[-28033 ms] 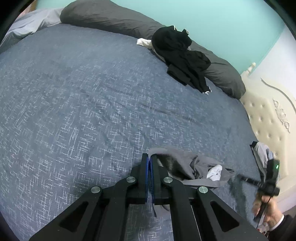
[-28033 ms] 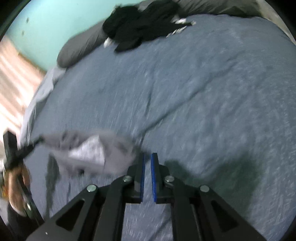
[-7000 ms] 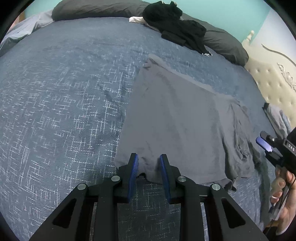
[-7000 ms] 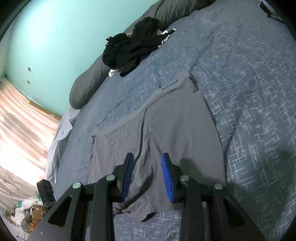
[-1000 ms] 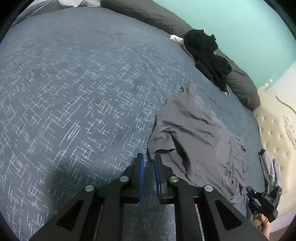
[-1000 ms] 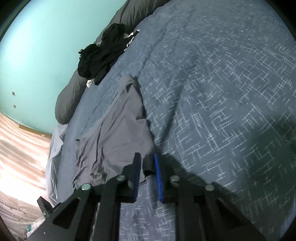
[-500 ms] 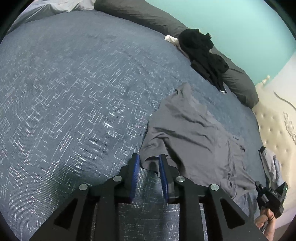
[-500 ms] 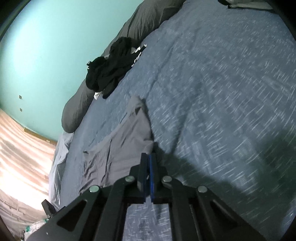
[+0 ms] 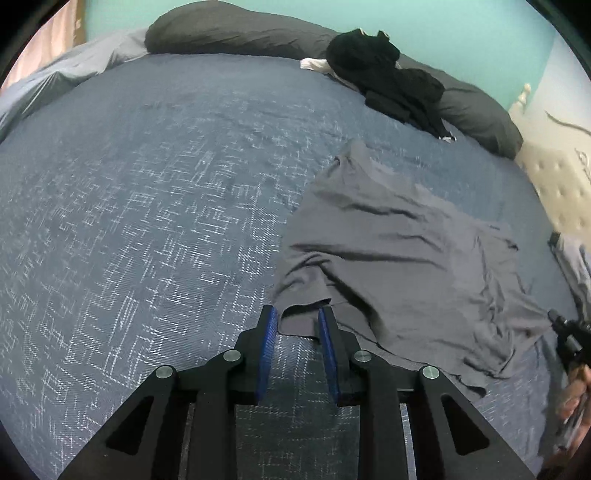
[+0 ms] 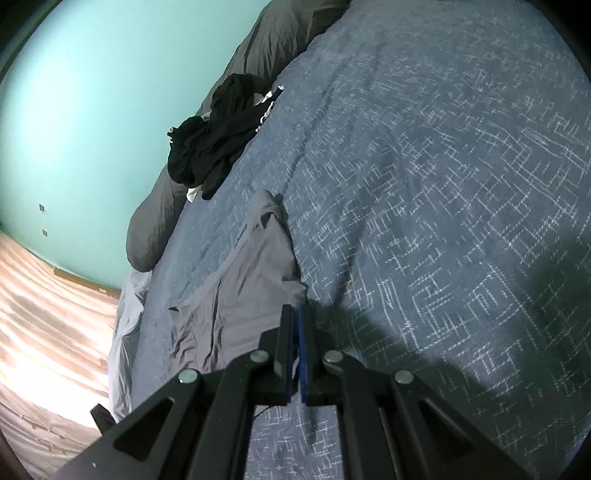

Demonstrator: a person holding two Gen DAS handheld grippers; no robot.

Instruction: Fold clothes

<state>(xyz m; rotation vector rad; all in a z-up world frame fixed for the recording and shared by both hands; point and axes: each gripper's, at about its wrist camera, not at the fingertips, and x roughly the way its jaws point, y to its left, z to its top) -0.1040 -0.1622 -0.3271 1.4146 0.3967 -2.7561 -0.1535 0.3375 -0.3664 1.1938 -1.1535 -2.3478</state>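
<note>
Two hand-held grippers: left (image 9: 297, 325) spread around grey shorts (image 9: 399, 258) hem, right (image 10: 295, 325) pinching corner.

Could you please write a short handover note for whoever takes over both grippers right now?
Left gripper: open, jaws either side of the near corner of the grey boxer shorts, not yet clamped.
Right gripper: shut on the shorts' other near corner.
Shorts lie rumpled on the blue bedspread, waistband away from you. Black clothes pile waits on the grey pillows.
Done: one corner gripped. Left: close the left gripper, fold the shorts, then probably tackle the pile.
</note>
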